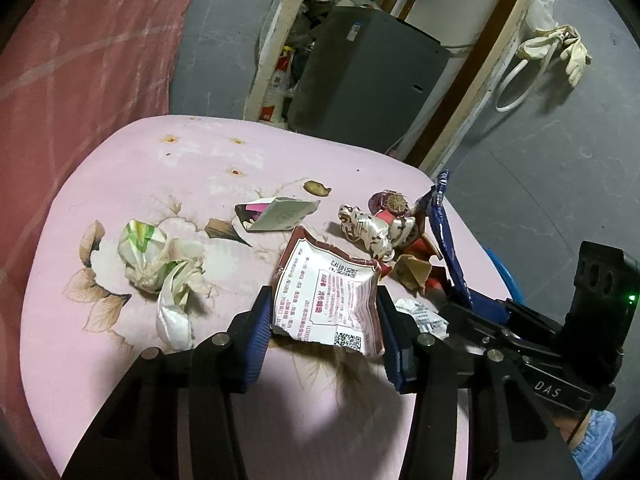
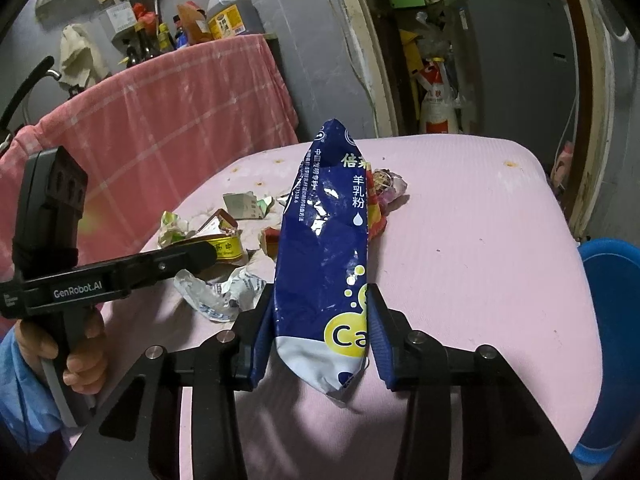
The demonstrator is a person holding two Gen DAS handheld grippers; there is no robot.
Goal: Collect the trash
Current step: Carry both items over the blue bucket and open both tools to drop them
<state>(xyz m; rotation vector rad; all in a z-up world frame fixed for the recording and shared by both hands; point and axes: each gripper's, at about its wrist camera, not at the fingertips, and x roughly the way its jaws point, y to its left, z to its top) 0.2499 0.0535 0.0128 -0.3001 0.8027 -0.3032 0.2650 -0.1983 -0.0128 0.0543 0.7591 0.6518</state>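
- Left wrist view: left claw [image 1: 324, 316] clamped on red-and-white wrapper [image 1: 328, 296]; tissue wad [image 1: 160, 256] at 9 o'clock.
- Right claw [image 2: 320, 320] clamped on blue pouch [image 2: 324, 240], pink worktop [image 2: 480, 260] beneath.

Dim indoor light, soft shadow under each gripper, glare on foil, fisheye-bent dark corners, sharp focus

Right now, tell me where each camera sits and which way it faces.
Left wrist: on the left tool, angled down at the pink cushion; its fingers press a red-white wrapper; the right tool shows beside it.
Right wrist: on the right tool, angled down across the cushion; its fingers press a blue bag; the left tool and a hand show.
Shared: cushion, blue bag, trash, grey cabinet.
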